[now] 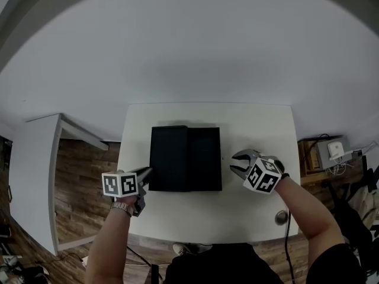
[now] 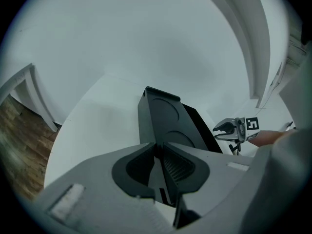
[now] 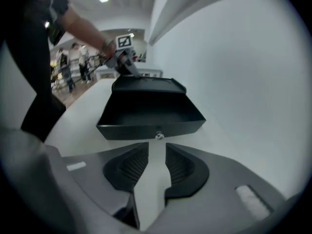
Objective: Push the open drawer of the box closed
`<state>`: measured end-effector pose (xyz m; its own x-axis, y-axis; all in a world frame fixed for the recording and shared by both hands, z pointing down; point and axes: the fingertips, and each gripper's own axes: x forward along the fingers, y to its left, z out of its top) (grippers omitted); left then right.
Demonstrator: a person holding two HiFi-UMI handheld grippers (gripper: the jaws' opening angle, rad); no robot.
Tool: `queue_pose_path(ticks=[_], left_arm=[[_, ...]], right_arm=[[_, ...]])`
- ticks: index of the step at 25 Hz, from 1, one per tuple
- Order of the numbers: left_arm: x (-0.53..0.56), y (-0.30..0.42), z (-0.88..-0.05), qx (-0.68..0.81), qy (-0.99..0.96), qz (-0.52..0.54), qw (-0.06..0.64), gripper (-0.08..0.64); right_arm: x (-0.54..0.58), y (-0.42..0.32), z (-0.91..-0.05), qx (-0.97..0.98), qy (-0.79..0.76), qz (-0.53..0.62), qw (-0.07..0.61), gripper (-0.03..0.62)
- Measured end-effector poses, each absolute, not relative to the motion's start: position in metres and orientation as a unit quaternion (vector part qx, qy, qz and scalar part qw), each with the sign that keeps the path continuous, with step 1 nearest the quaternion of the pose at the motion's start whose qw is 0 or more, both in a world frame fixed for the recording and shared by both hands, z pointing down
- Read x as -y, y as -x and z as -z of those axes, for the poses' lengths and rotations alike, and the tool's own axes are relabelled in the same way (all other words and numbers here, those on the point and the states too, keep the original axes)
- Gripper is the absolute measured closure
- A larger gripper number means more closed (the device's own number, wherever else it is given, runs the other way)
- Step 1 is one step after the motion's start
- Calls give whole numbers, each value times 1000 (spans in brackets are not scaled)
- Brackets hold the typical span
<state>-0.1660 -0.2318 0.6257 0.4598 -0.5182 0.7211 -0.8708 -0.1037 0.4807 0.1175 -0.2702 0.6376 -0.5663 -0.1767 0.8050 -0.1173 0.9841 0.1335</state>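
A black box (image 1: pixel 169 158) lies in the middle of the white table (image 1: pixel 260 129). Its drawer (image 1: pixel 205 158) is pulled out to the right. My left gripper (image 1: pixel 146 172) is at the box's left end, its jaws shut with nothing between them. In the left gripper view the box (image 2: pixel 161 116) rises just ahead of the left gripper (image 2: pixel 157 147). My right gripper (image 1: pixel 234 163) hovers just right of the drawer front, open and empty. In the right gripper view the drawer (image 3: pixel 151 113) is hollow, and its small metal knob (image 3: pixel 159 136) sits just beyond the right gripper (image 3: pixel 157 150).
A small round object (image 1: pixel 281 218) and a dark cable lie near the table's front right corner. A white side table (image 1: pixel 35 176) stands at the left, and a low unit with devices (image 1: pixel 325 155) at the right. People stand far off in the right gripper view.
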Motion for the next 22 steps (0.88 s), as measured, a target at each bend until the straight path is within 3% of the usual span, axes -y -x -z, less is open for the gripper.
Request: queue_pose_path(ticks=[3,14,17,22], left_arm=[[230,167,-626,485,-718,-177,467,497],[230,166,-626,483,-721,-165,468,495],[231,165,-625,484,-722,-171,464,495],[231,166,-626,486,-721,-169,464,495]], right_arm=[[280,-105,-656,865,-43,85,493,477],[276,-86,-673,859,28,67,507,465],[278,-84,-674,859,25,73,506,516],[278,-83,-673,859,24,79,506,520]])
